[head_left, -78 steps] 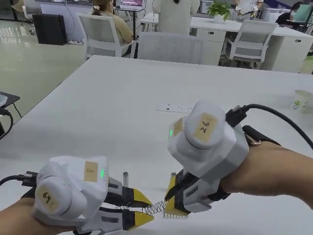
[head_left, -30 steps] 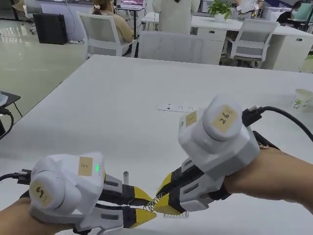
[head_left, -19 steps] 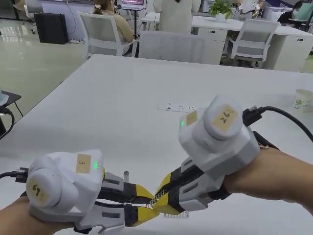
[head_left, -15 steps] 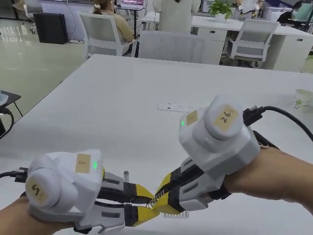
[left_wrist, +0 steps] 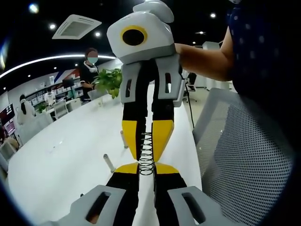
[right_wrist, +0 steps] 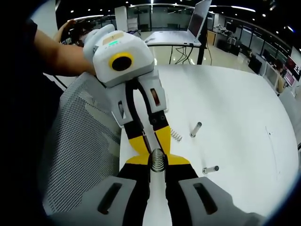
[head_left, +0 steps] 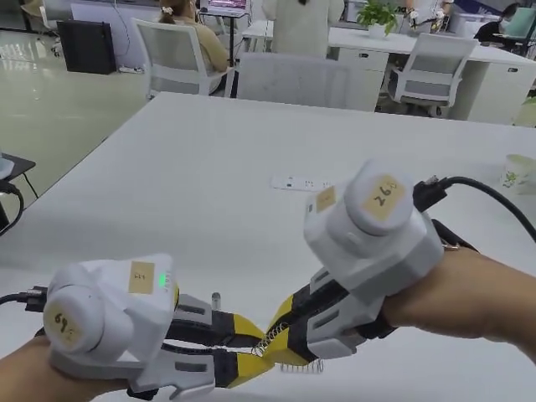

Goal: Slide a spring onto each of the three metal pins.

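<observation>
Between both jaw tips, one spring [left_wrist: 146, 149]

Left gripper [left_wrist: 147, 169] and right gripper [right_wrist: 158, 165] each pinch one end, jaws almost closed. Beyond, a loose spring [right_wrist: 175, 135] lies at 1 o'clock, pins [right_wrist: 195, 129] at 2 and 3 o'clock.

Sticker [head_left: 63, 321] on the left gripper [head_left: 255, 348] reads 69, on the right gripper [head_left: 273, 338] 26

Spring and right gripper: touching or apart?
Touching. The right gripper view shows the spring end-on, clamped between the yellow tips of the right gripper, with no gap on either side.
</observation>
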A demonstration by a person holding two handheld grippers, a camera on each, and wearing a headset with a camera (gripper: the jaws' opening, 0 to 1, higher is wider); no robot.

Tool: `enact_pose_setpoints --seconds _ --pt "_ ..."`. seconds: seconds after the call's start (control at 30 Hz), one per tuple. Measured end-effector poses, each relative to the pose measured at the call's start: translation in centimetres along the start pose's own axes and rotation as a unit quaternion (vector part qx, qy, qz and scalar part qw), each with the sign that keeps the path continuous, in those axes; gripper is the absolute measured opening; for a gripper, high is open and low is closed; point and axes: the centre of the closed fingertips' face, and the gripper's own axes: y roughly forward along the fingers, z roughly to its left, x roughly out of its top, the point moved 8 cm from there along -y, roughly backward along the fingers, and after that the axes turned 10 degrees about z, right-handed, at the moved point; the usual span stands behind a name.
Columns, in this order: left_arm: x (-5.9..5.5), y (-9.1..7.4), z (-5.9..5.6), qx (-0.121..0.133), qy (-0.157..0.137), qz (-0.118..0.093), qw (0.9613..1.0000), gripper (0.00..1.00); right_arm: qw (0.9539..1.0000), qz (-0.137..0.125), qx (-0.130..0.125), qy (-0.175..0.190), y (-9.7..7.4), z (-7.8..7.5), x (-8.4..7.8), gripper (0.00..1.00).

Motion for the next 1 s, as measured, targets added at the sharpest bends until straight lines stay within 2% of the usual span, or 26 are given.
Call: enact_pose_setpoints --seconds 0.4,0.6,1.0 --pt "-0.6 -0.1 0.2 0.001 -0.033 0.004 0.9994 0.15 0.9999 0.009 -0.005 0.003 -0.2 -0.2 -0.3 0.08" --pt "-0.8 -0.4 0.5 0.012 -0.047 0.005 0.9988 0.24 0.9999 0.014 -0.009 0.005 -0.4 -0.4 -0.7 0.08" --pt "-0.8 -1.9 1.2 0.036 -0.075 -0.014 0.9965 0.36 0.9995 0.024 -0.018 0.013 -1.0 -0.8 -1.5 0.08"
